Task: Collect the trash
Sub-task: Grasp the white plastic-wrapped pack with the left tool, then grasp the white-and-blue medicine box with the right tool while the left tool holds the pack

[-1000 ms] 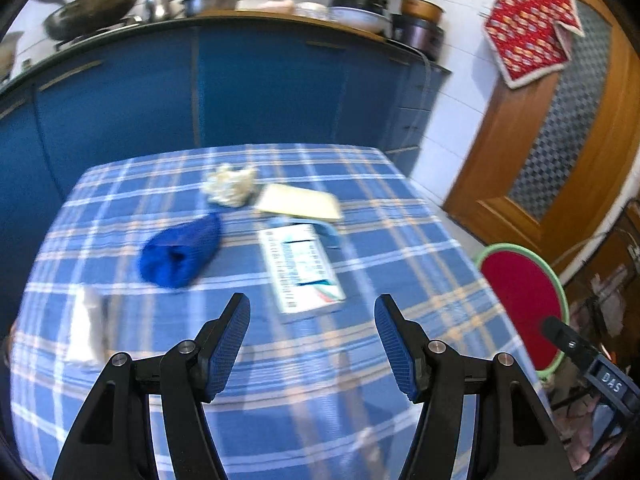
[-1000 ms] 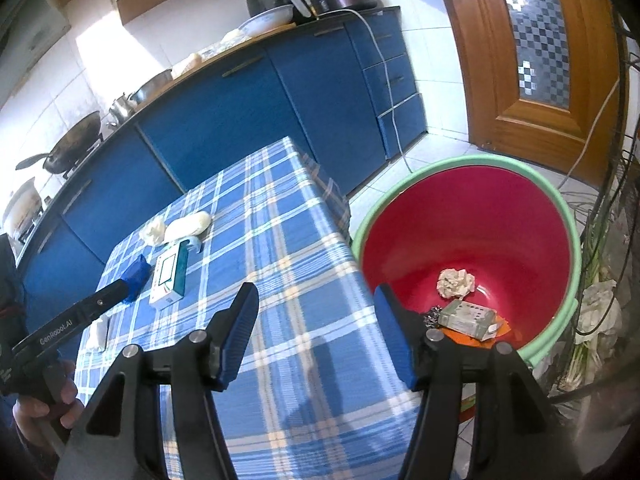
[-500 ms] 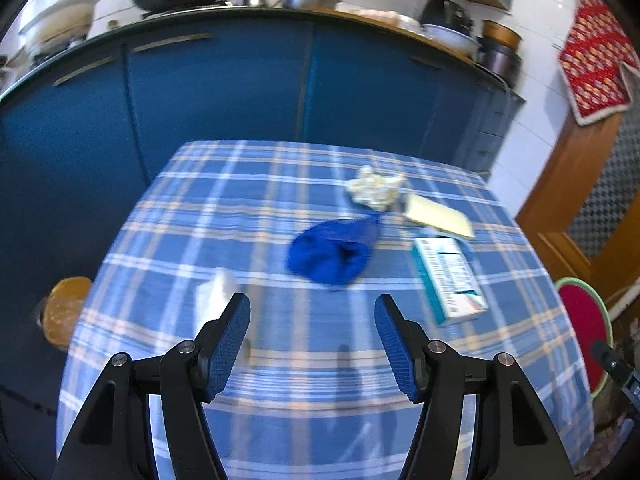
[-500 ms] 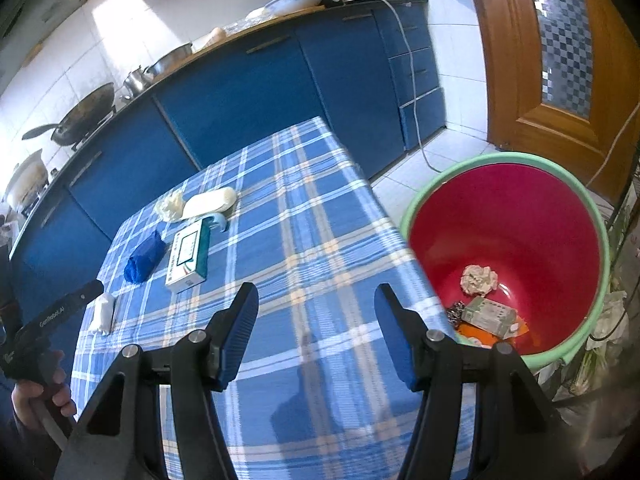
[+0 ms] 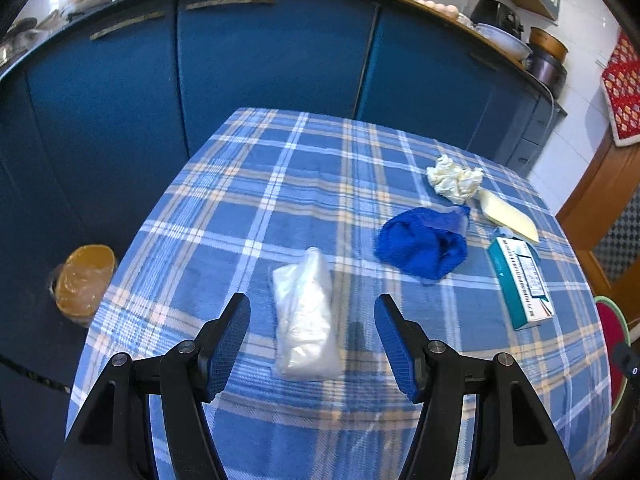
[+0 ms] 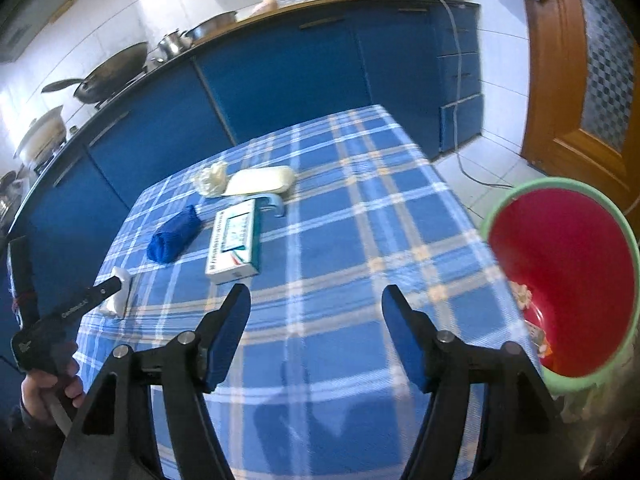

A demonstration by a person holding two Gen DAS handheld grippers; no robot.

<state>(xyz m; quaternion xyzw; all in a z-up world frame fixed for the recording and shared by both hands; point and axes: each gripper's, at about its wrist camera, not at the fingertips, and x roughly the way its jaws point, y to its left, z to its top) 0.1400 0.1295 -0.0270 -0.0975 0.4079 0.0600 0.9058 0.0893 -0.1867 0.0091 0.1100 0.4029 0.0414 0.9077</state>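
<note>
While my left gripper (image 5: 312, 316) hangs with jaws released astride the white bag (image 5: 305, 316), my right gripper (image 6: 316, 312) gapes empty, bin (image 6: 560, 384) at three o'clock

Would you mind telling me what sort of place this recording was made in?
Most likely a home kitchen. Blue cabinets run under a counter carrying a wok and other pots, and a table with a blue plaid cloth stands in front, with a red bin on the tiled floor beside it.

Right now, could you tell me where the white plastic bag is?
In the left wrist view, the white plastic bag lies between the open left gripper, left of the blue cloth.
</note>
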